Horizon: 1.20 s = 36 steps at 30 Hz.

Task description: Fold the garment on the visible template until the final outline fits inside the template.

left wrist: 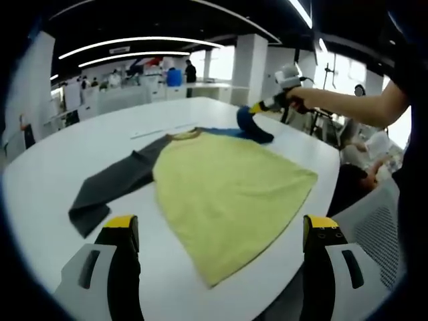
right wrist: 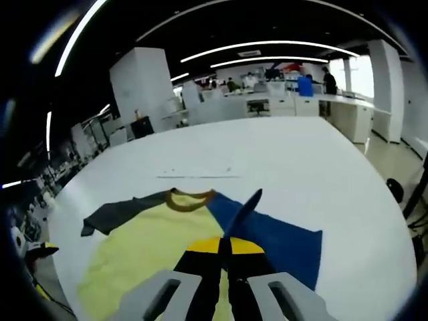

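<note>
A long-sleeved shirt lies flat on the white table (left wrist: 47,167), with a yellow-green body (left wrist: 221,177), a dark grey sleeve (left wrist: 114,184) and a blue sleeve (left wrist: 257,130). My left gripper (left wrist: 221,226) is open above the near hem, its jaws wide apart and holding nothing. A person's arm carries my right gripper (left wrist: 253,110) at the far side of the table, shut on the blue sleeve and lifting a fold of it. In the right gripper view the right gripper (right wrist: 224,249) pinches the blue sleeve (right wrist: 284,244), which rises in a peak, beside the collar (right wrist: 190,199) and the yellow body (right wrist: 144,251).
A thin pale line (right wrist: 197,176) crosses the table beyond the collar. The table's curved edge (left wrist: 328,180) runs close to the shirt's right side, with a mesh chair (left wrist: 378,224) below it. Desks, pillars and people stand far behind.
</note>
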Motion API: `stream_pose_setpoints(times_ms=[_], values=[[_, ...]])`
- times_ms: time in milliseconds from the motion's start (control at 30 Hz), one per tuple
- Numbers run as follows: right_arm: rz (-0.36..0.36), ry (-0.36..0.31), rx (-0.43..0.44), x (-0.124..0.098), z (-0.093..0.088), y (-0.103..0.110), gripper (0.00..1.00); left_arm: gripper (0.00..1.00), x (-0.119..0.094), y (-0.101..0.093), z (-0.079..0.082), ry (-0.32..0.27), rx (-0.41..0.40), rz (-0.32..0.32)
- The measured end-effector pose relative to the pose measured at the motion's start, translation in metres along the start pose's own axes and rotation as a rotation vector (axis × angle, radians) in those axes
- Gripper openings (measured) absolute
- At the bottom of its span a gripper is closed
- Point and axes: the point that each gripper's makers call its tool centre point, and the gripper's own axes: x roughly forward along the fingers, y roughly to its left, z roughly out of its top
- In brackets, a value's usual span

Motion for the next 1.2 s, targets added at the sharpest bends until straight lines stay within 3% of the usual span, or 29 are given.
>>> stream_pose_setpoints(times_ms=[300, 700, 1200], values=[[0.000, -0.011, -0.063, 0.014, 0.002, 0.024, 0.00, 0.99, 0.001, 0.000, 0.000, -0.011, -0.014, -0.002], [0.052, -0.024, -0.073, 0.031, 0.005, 0.057, 0.00, 0.99, 0.000, 0.005, 0.003, -0.036, -0.040, 0.010], [0.103, 0.001, -0.097, 0.045, 0.003, 0.096, 0.00, 0.99, 0.001, 0.003, 0.000, -0.022, -0.029, -0.001]])
